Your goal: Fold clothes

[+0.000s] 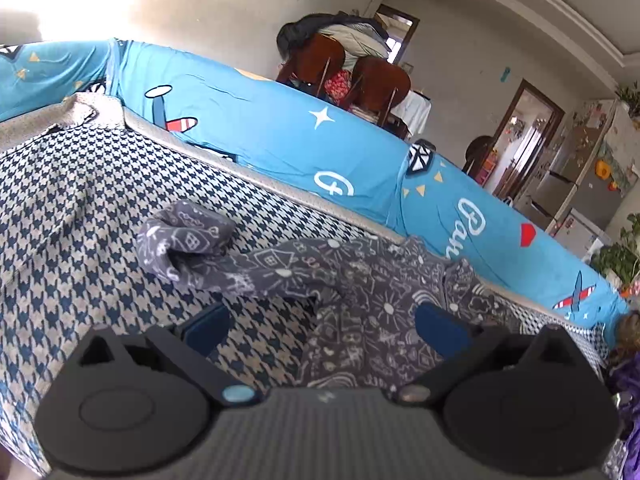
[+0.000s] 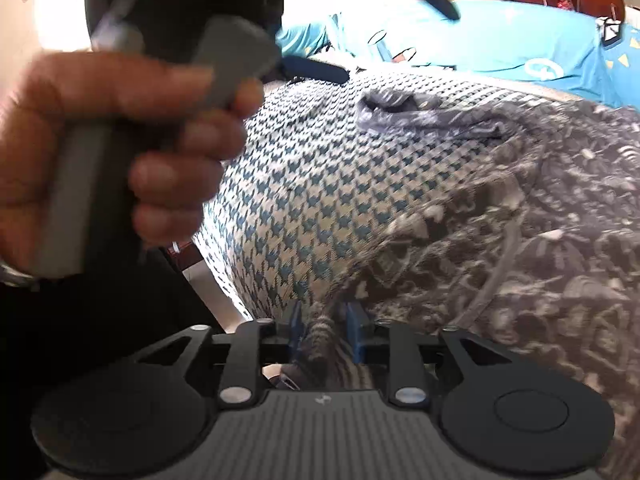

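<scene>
The grey doodle-print garment [image 1: 360,300] lies crumpled on the houndstooth bed cover [image 1: 100,208], just beside the blue cartoon-print sheet [image 1: 280,132]. Left gripper [image 1: 320,324]: jaws wide, holding nothing. Right gripper [image 2: 326,332]: jaws narrow, a fold of the garment between them.

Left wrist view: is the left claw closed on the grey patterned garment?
No. The left claw stands wide open above the grey patterned garment, its blue pads apart and pinching no fabric.
</scene>
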The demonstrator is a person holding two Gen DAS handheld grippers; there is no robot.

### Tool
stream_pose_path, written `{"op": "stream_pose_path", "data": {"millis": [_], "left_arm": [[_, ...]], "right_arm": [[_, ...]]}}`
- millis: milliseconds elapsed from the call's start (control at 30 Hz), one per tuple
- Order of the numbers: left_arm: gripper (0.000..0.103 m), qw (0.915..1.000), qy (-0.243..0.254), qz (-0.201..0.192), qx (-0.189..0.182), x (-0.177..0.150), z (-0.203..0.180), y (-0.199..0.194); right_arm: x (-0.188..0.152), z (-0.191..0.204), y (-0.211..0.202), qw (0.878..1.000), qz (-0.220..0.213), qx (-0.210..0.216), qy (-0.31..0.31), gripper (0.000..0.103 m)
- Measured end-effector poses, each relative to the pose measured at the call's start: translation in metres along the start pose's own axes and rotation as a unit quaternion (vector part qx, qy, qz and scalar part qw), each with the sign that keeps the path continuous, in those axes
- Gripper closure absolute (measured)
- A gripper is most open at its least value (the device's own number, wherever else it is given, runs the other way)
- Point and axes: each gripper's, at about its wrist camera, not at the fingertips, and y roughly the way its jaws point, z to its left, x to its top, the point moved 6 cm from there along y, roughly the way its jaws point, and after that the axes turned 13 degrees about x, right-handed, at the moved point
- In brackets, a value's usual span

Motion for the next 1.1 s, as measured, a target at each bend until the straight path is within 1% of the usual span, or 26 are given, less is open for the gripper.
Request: {"op": "stream_pose_path", "data": {"millis": [33,133,267,367,533,733,800,933,1100], "left_arm": [[0.000,1.0000,0.006,0.001,0.000,-0.001,-0.003,0.002],[0.000,0.9997,0.021,0.007,-0.001,-0.005,-0.014,0.009],[0.000,0.9986,0.044,0.027,-0.009,-0.013,-0.033,0.024],[0.000,0.9971,0.062,0.040,-0.021,-0.021,-0.049,0.033],[0.000,0.9922,0.100,0.062,-0.042,-0.037,-0.076,0.046],[0.000,0.9856,0.121,0.096,-0.068,-0.054,-0.102,0.063],[0.000,0.9837,0.131,0.100,-0.072,-0.058,-0.109,0.068],[0.000,0.9802,0.149,0.105,-0.078,-0.063,-0.122,0.075],[0.000,0.9771,0.158,0.116,-0.083,-0.067,-0.133,0.086]], "right_arm": [[0.001,-0.005,-0.008,1.000,-0.007,-0.006,0.003,0.068],[0.006,-0.019,-0.033,0.999,-0.026,-0.026,0.012,0.063],[0.013,-0.047,-0.058,0.997,-0.037,-0.069,0.023,0.058],[0.018,-0.074,-0.073,0.994,-0.040,-0.098,0.039,0.056],[0.021,-0.110,-0.102,0.988,-0.047,-0.132,0.061,0.053],[0.029,-0.149,-0.139,0.981,-0.075,-0.156,0.088,0.049],[0.032,-0.164,-0.151,0.977,-0.084,-0.169,0.098,0.048],[0.035,-0.197,-0.174,0.965,-0.110,-0.200,0.126,0.047],[0.033,-0.239,-0.201,0.946,-0.142,-0.239,0.168,0.046]]}}
